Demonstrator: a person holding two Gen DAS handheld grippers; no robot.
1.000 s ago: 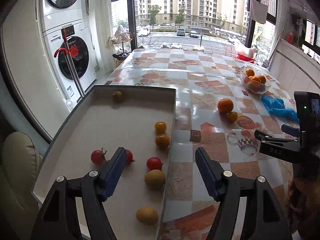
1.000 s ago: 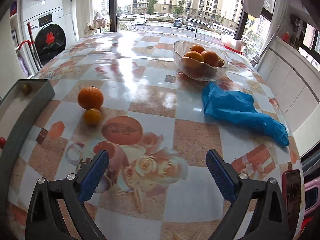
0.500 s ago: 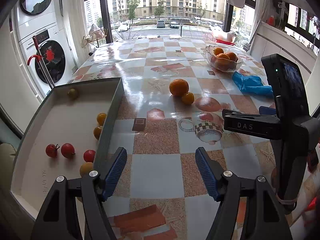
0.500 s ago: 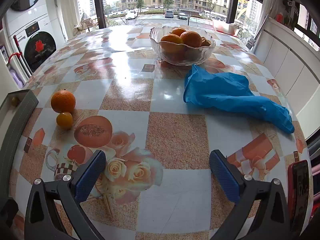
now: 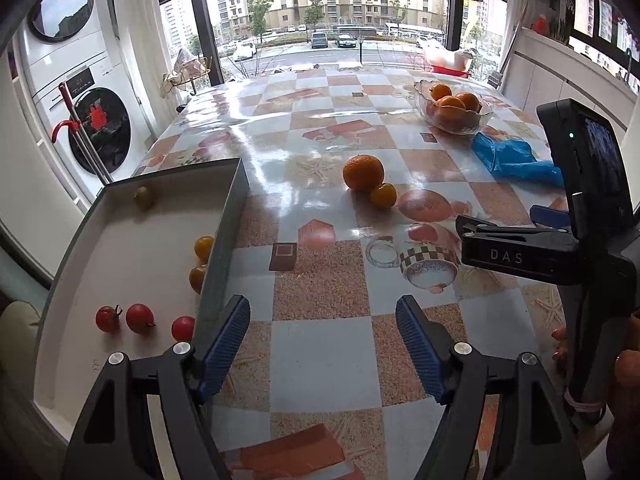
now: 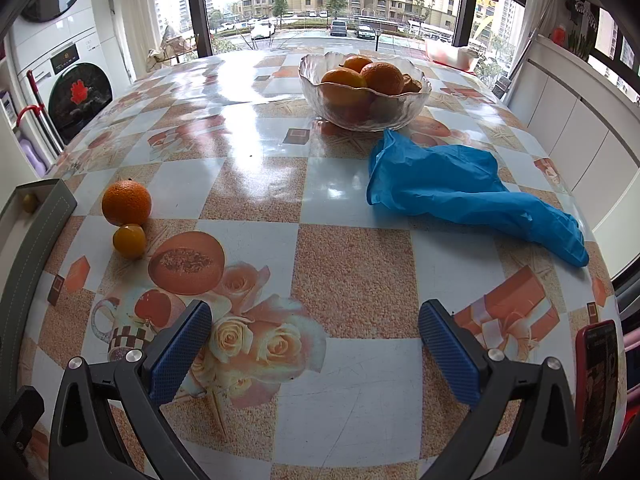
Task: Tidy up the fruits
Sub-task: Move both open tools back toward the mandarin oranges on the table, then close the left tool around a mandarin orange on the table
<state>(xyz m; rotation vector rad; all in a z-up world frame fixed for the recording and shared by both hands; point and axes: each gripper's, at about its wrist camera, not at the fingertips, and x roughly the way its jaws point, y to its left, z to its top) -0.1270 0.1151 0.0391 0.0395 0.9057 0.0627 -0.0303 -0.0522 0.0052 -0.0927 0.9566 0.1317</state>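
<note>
We see the tray point(image 5: 224, 216) wall hiding part of two yellow fruits point(image 5: 202, 260); the phone point(image 6: 600, 392) runs off-frame.

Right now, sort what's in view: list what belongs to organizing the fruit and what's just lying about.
For the job:
- big orange and small orange, loose on the table
- glass bowl of oranges
- tray holding tomatoes and small yellow fruits
- left gripper, empty, jaws opening
- right gripper, open, empty

Lying about:
- blue glove
- red phone
- washing machine
</note>
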